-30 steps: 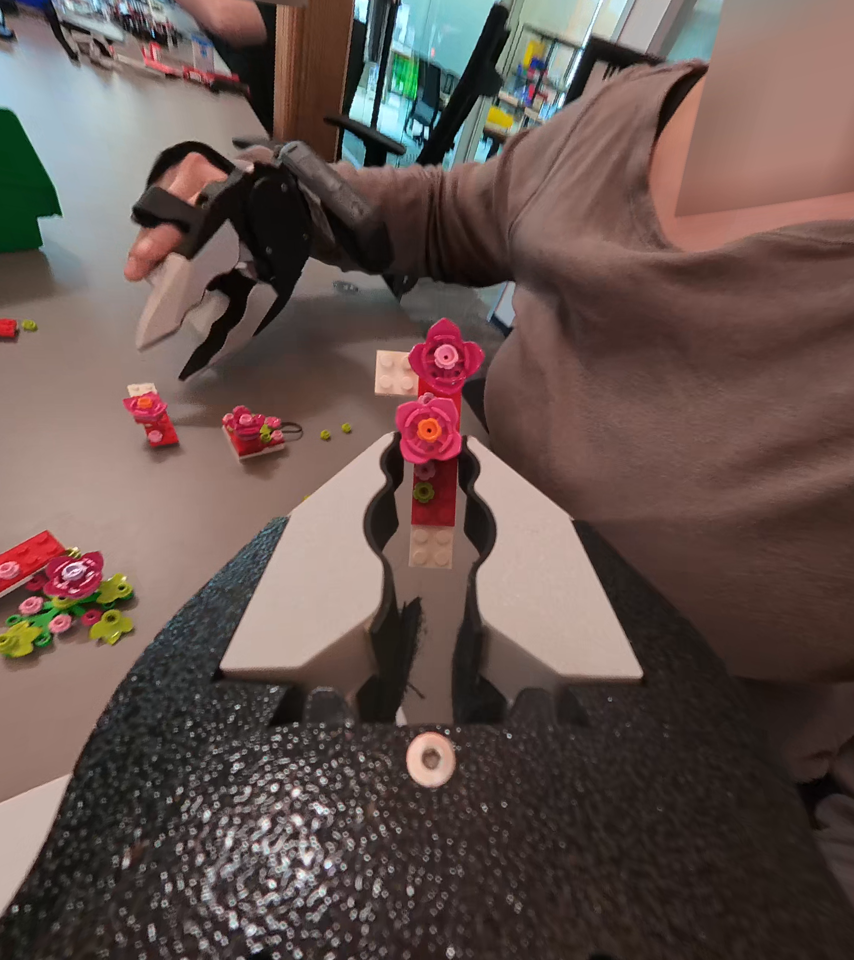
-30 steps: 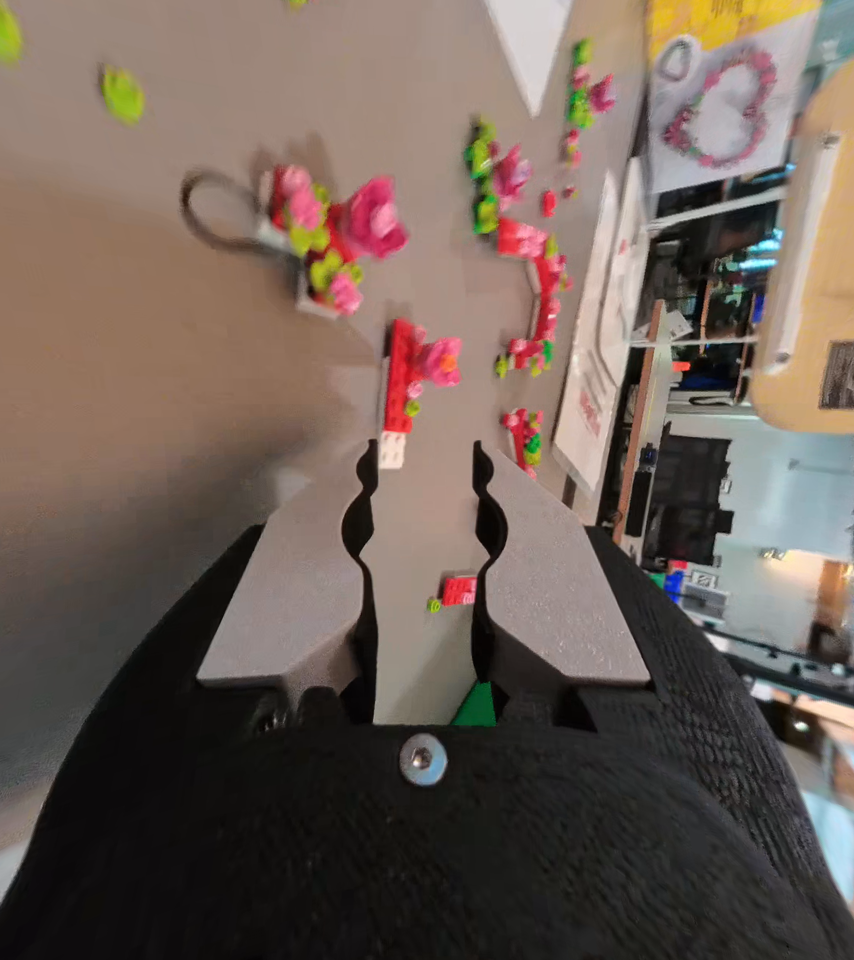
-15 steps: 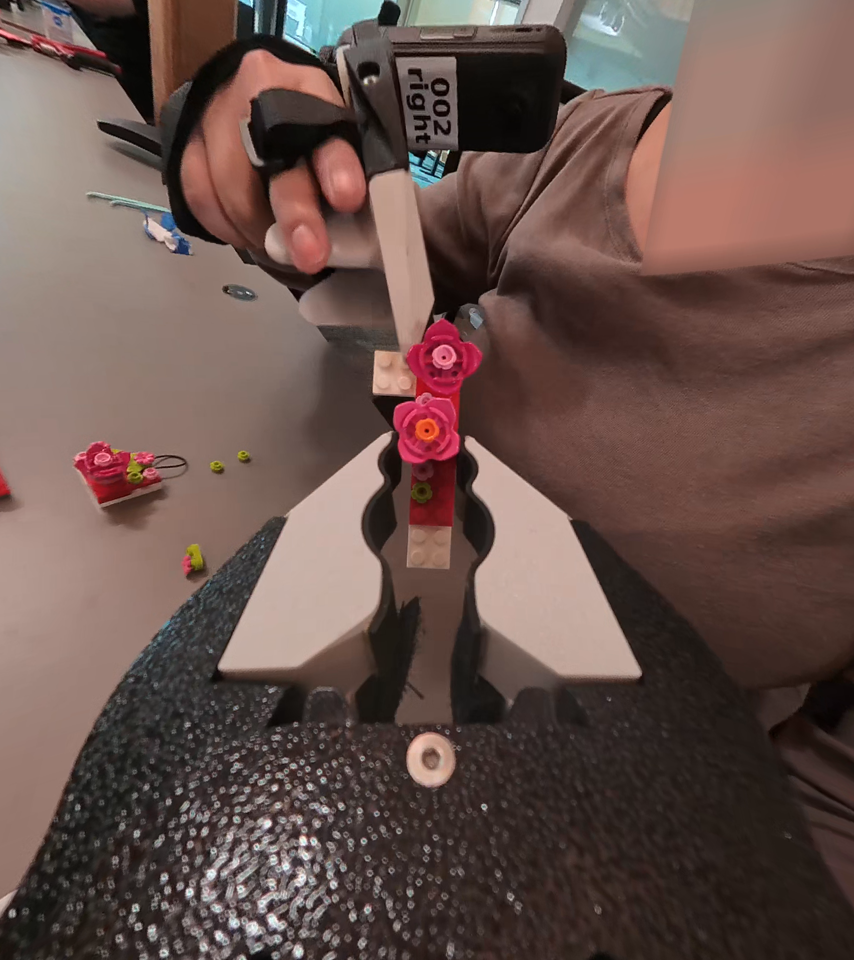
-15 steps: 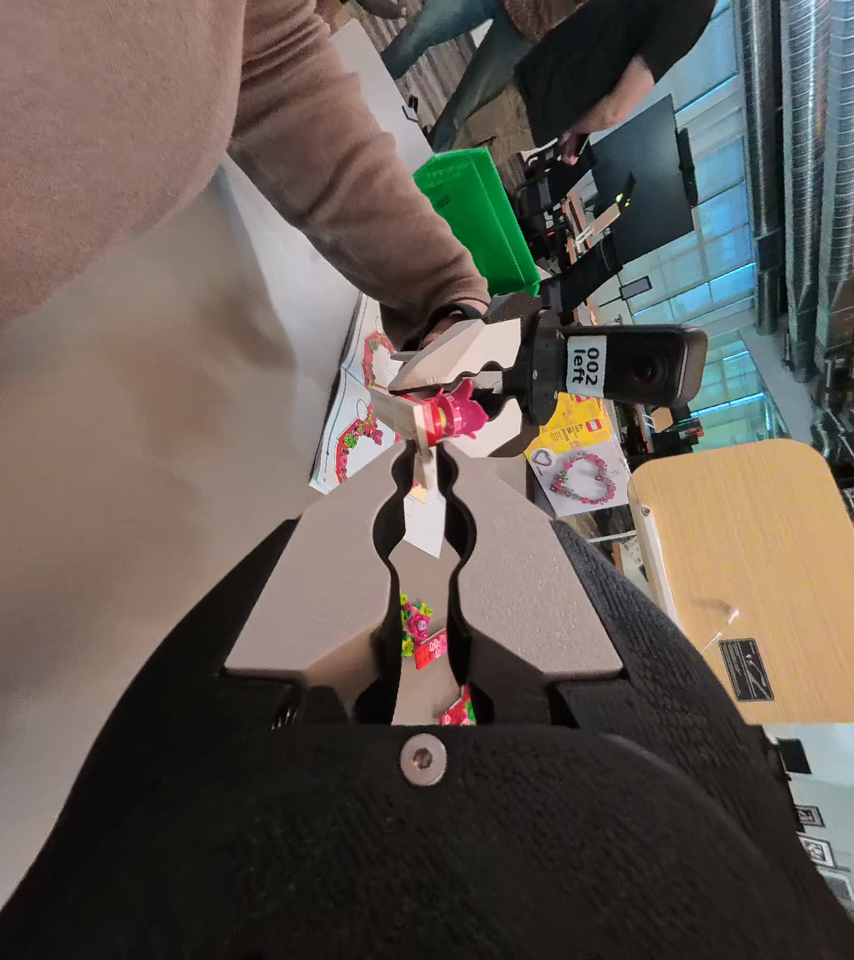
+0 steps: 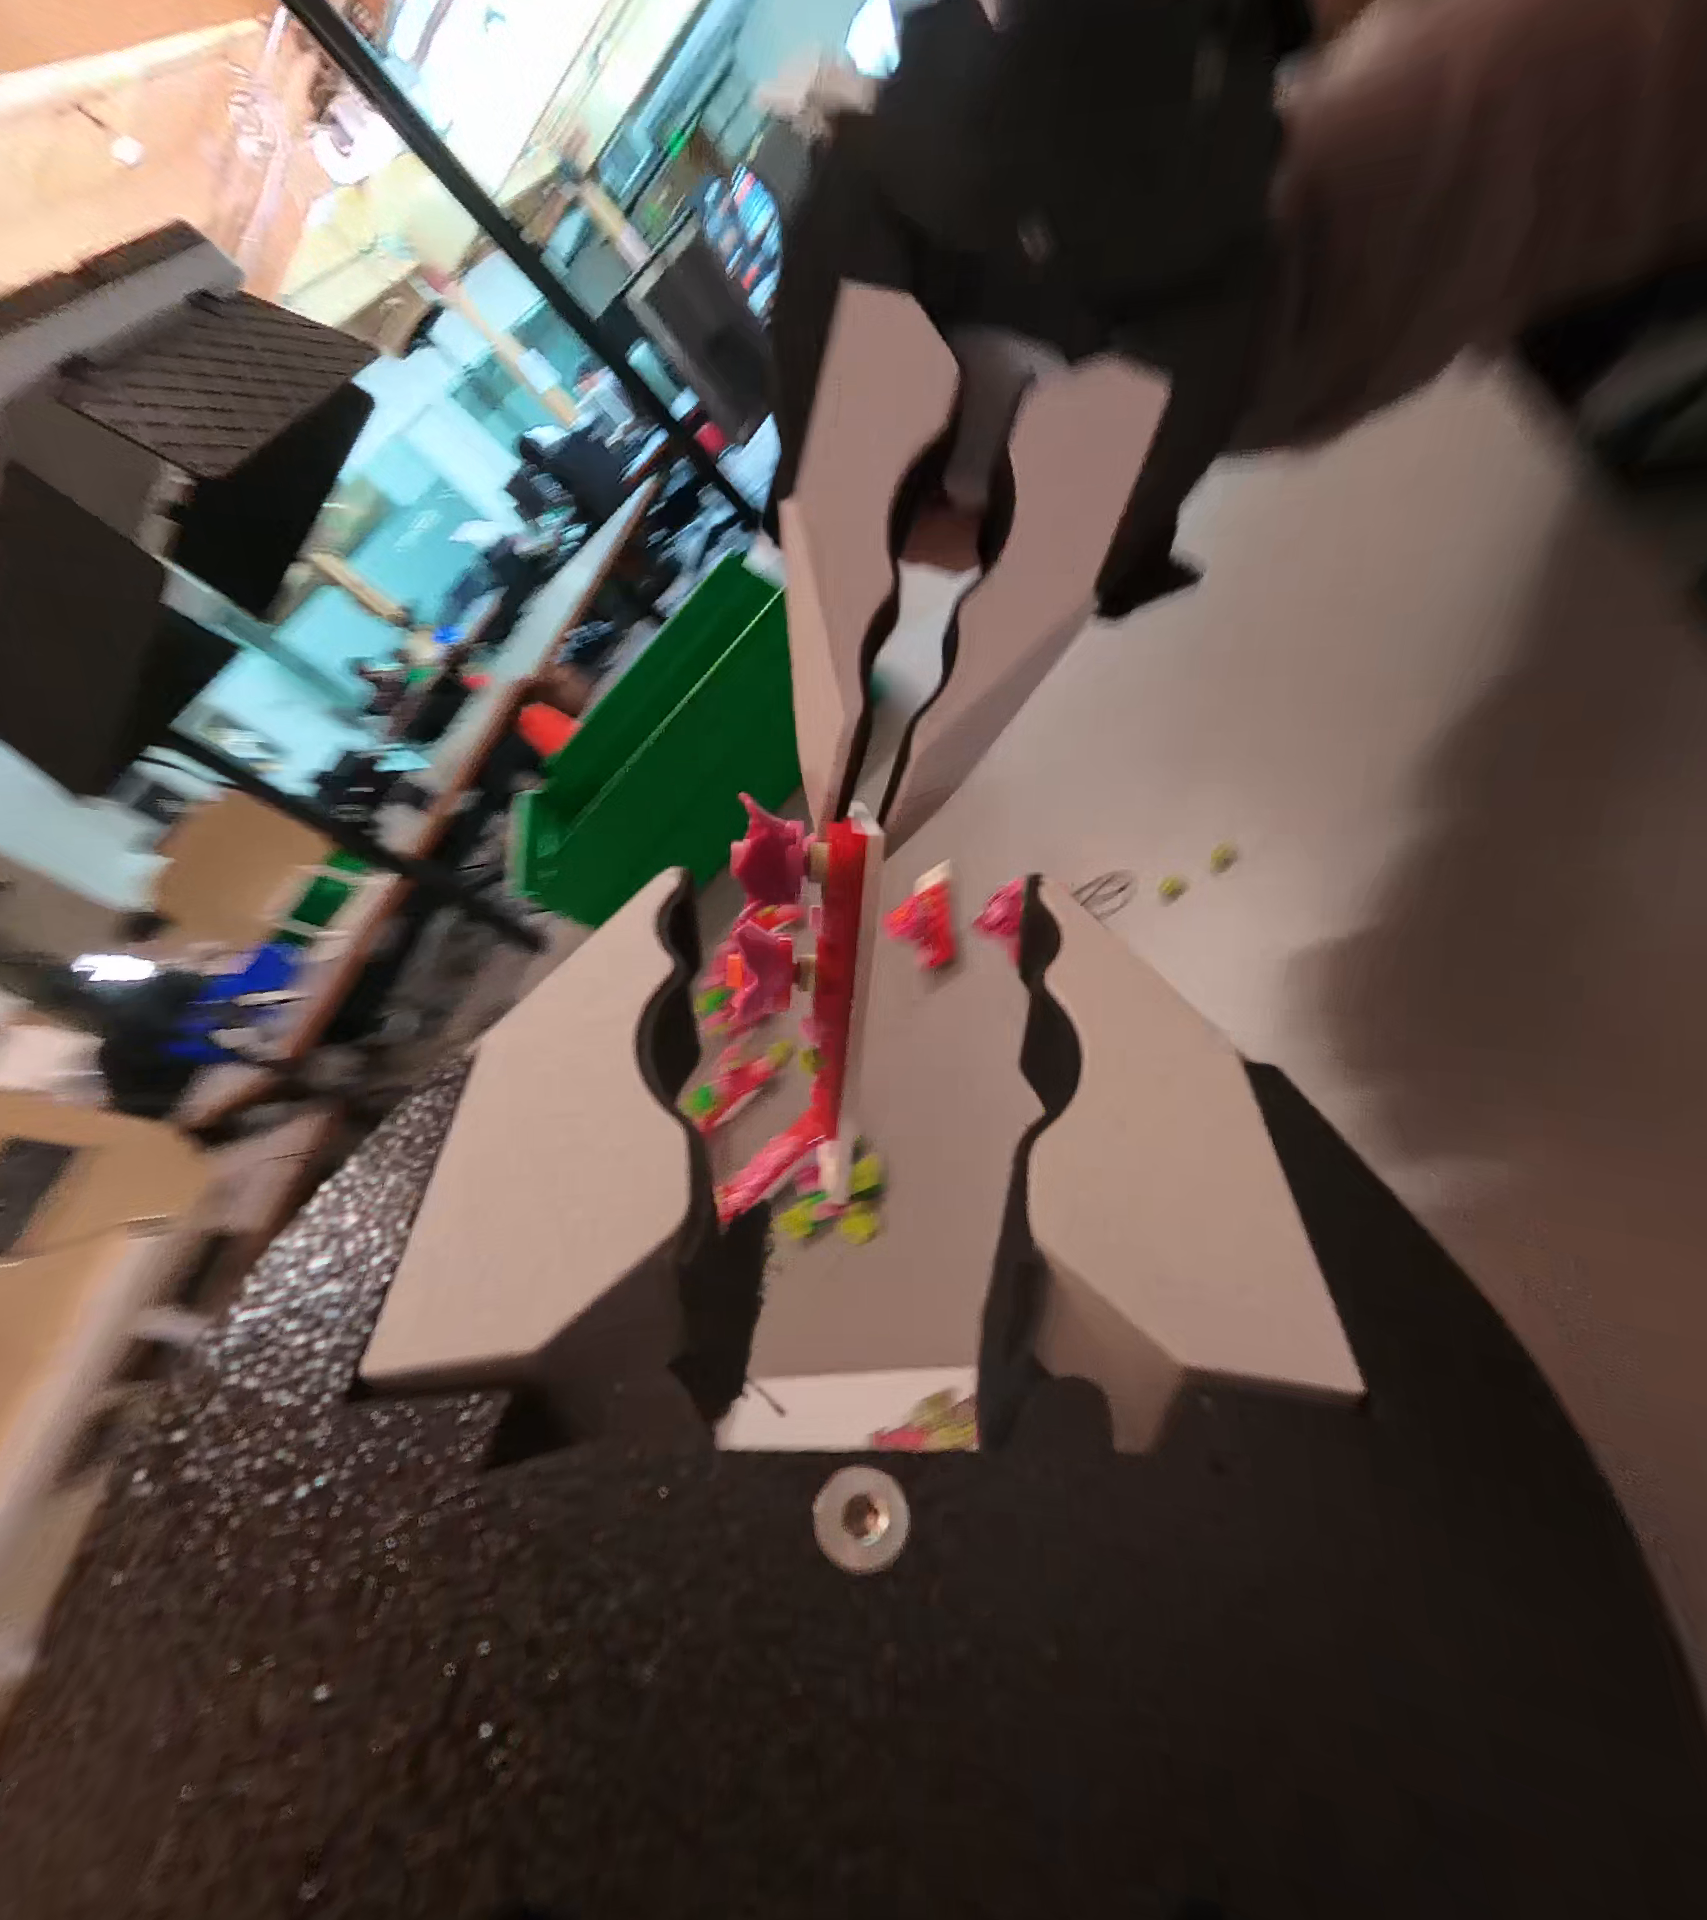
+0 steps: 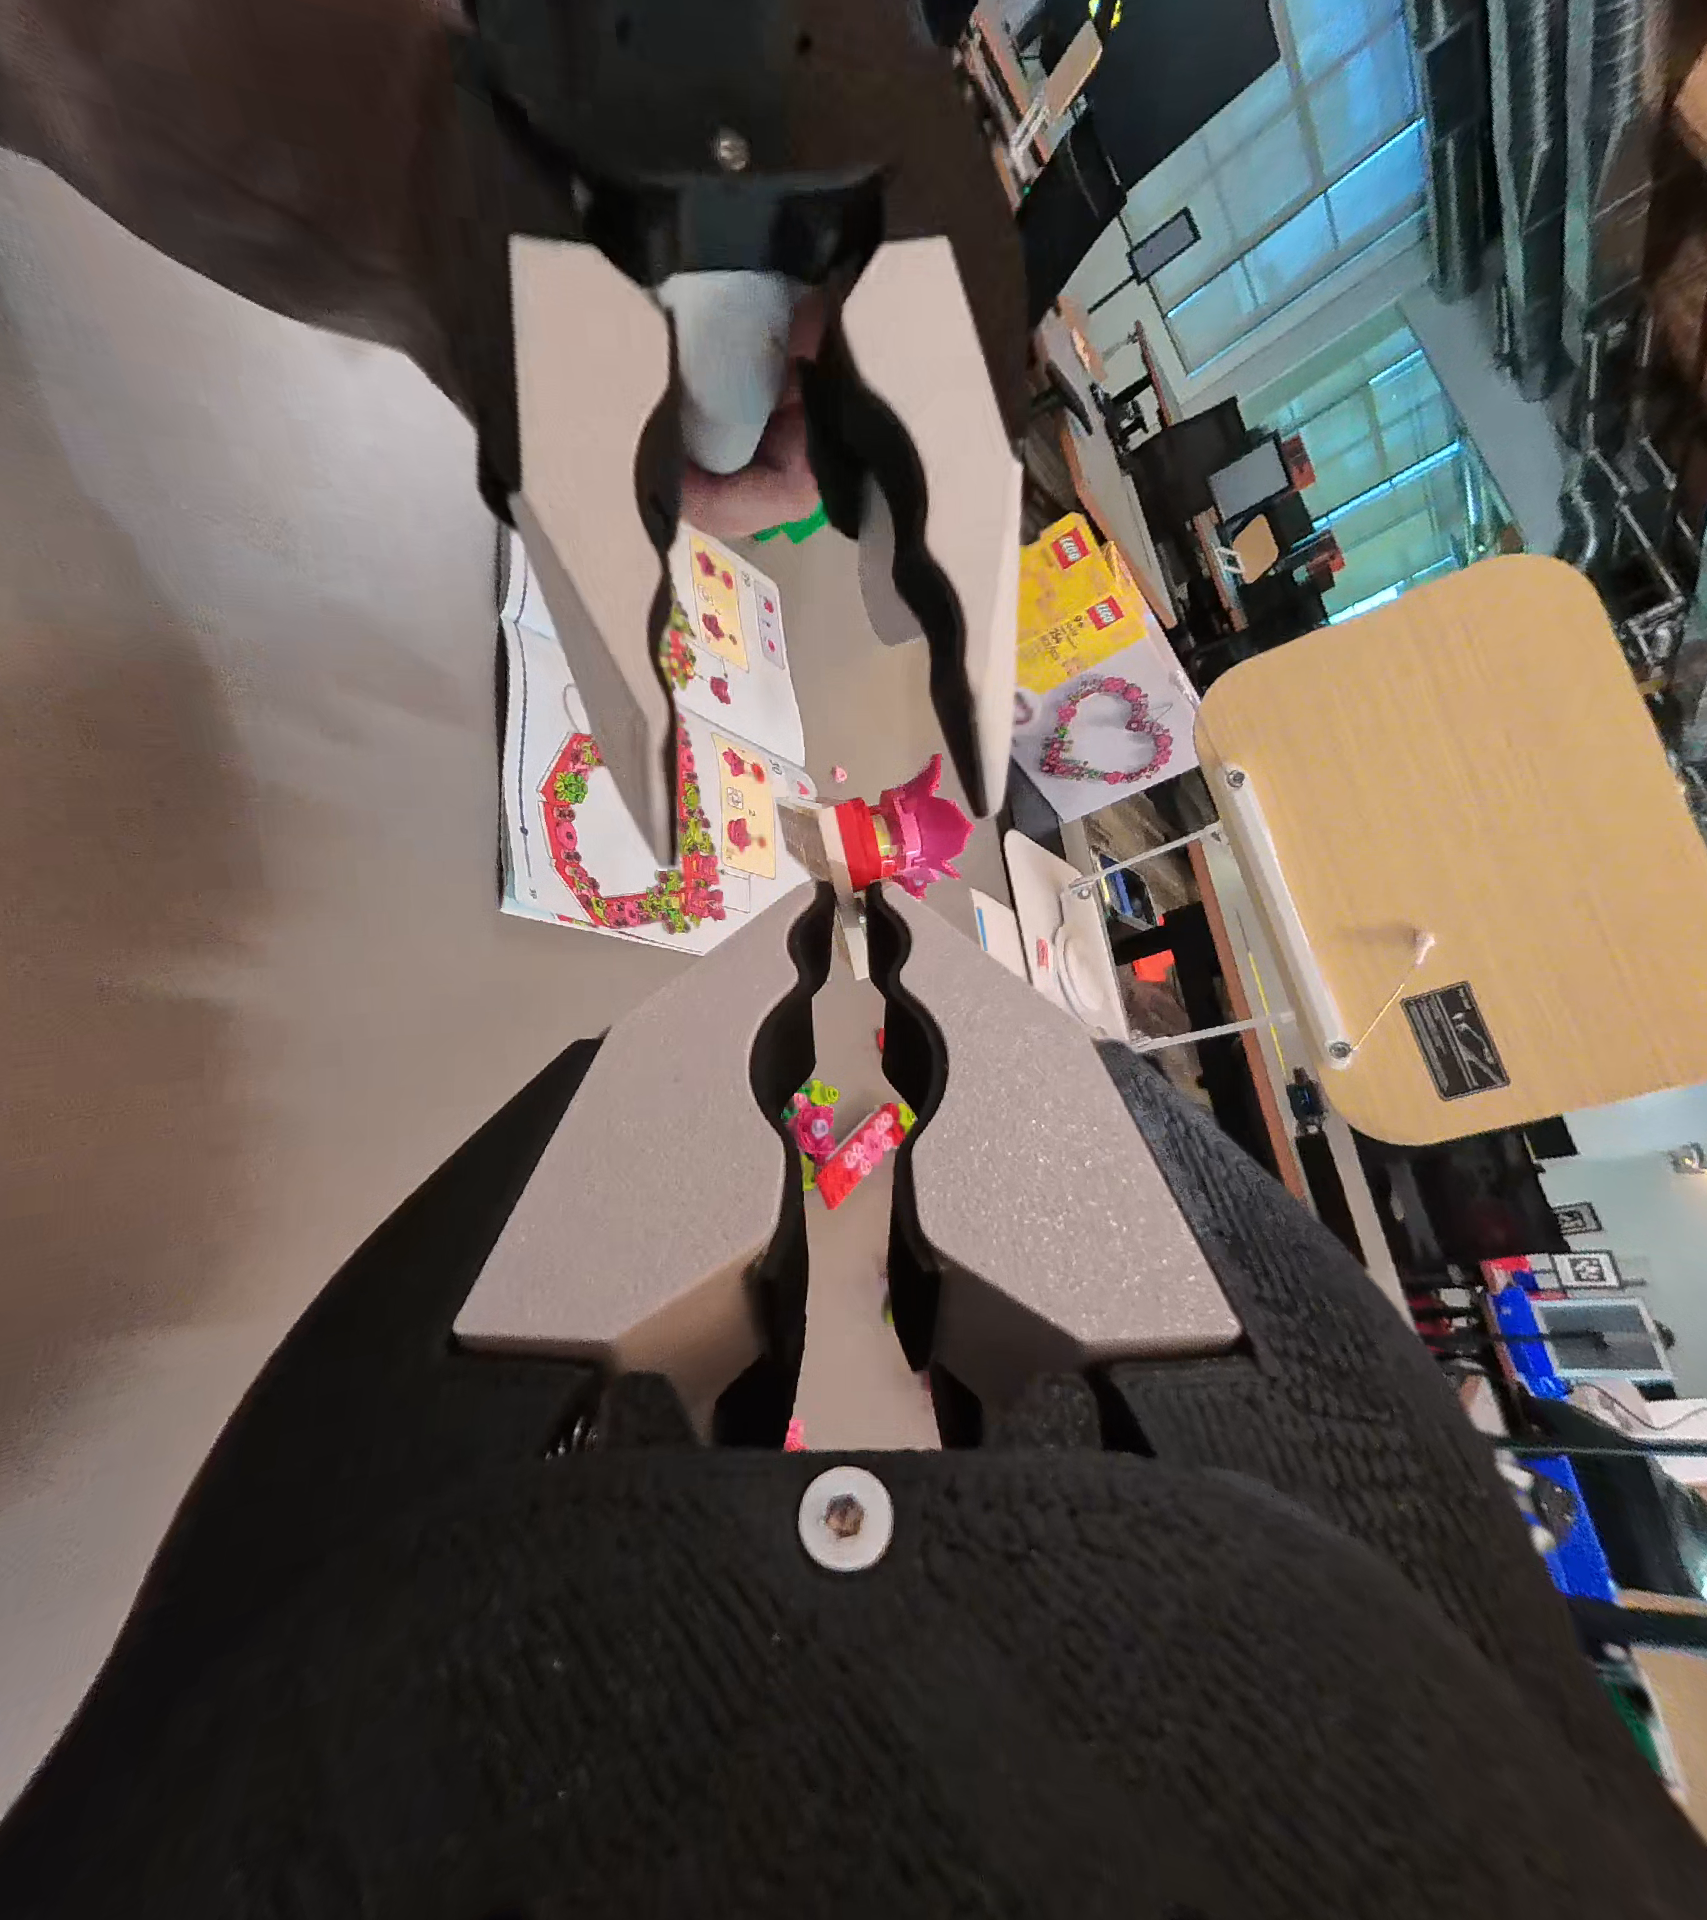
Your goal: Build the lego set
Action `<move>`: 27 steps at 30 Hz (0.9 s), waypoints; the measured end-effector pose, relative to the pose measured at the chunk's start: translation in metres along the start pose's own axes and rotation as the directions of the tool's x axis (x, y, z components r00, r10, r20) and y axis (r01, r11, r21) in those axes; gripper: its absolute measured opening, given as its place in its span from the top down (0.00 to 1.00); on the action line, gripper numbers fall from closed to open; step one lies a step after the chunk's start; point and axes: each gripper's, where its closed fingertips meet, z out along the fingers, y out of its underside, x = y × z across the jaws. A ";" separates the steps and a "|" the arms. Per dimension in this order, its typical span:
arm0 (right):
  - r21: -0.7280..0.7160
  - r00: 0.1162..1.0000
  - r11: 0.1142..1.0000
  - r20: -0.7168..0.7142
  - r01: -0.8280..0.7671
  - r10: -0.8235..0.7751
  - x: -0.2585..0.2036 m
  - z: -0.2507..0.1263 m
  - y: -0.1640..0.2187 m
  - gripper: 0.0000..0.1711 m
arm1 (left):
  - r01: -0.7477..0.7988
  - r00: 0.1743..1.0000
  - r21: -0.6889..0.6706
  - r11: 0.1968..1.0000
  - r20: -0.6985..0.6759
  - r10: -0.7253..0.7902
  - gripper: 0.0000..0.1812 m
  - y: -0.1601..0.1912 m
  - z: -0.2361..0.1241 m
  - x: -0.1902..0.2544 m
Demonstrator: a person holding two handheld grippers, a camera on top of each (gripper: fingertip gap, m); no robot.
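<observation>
two grippers meet at the flower strip [image 6: 875,836]: right gripper [image 6: 854,920] pinches its white end; left gripper [image 6: 818,800] spread wide around it, clear gaps each side, above the table [image 6: 205,727].

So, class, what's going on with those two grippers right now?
A person is holding a two-finger gripper in each hand above a grey table. The right gripper is shut on the white end of a red Lego strip topped with pink flowers, holding it in the air. The left gripper stands open around that strip without clamping it. Loose red, pink and green Lego pieces and an open instruction booklet lie on the table below.
</observation>
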 end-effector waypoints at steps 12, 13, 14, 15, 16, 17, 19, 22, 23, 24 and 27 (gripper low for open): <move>-0.043 0.997 0.998 0.057 -0.044 0.046 -0.009 0.008 0.010 0.97 | -0.099 0.994 -0.057 0.993 0.050 0.102 0.85 0.013 0.009 -0.004; -0.049 0.996 0.997 0.063 -0.052 0.055 -0.009 0.009 0.012 0.97 | -0.102 0.993 -0.065 0.993 0.048 0.106 0.85 0.014 0.010 -0.004; -0.057 0.995 0.996 0.069 -0.061 0.065 -0.010 0.010 0.014 0.97 | -0.101 0.994 -0.075 0.992 0.041 0.104 0.86 0.016 0.011 -0.004; -0.064 0.994 0.995 0.075 -0.071 0.076 -0.011 0.011 0.016 0.98 | -0.096 0.994 -0.088 0.991 0.033 0.100 0.86 0.019 0.012 -0.003; -0.071 0.993 0.994 0.082 -0.080 0.086 -0.012 0.012 0.018 0.97 | -0.092 0.995 -0.099 0.991 0.024 0.094 0.86 0.021 0.013 -0.003; -0.076 0.991 0.993 0.089 -0.092 0.099 -0.013 0.013 0.020 0.97 | -0.086 0.996 -0.108 0.990 0.015 0.088 0.86 0.023 0.014 -0.002; -0.081 0.988 0.990 0.097 -0.114 0.122 -0.014 0.014 0.022 0.98 | -0.079 0.997 -0.120 0.990 0.007 0.081 0.86 0.026 0.015 -0.002; -0.086 0.986 0.988 0.098 -0.129 0.137 -0.014 0.016 0.024 0.98 | -0.064 0.998 -0.137 0.988 -0.003 0.065 0.86 0.030 0.016 -0.002; -0.087 0.986 0.988 0.094 -0.131 0.139 -0.014 0.017 0.025 0.98 | -0.064 0.998 -0.143 0.988 -0.002 0.064 0.86 0.031 0.017 -0.002; -0.084 0.986 0.987 0.089 -0.134 0.141 -0.013 0.018 0.026 0.97 | -0.061 0.998 -0.146 0.987 0.000 0.062 0.86 0.032 0.017 -0.003; -0.072 0.982 0.986 0.096 -0.153 0.159 -0.010 0.012 0.031 0.89 | -0.046 0.999 -0.148 0.988 0.018 0.049 0.86 0.036 0.017 -0.005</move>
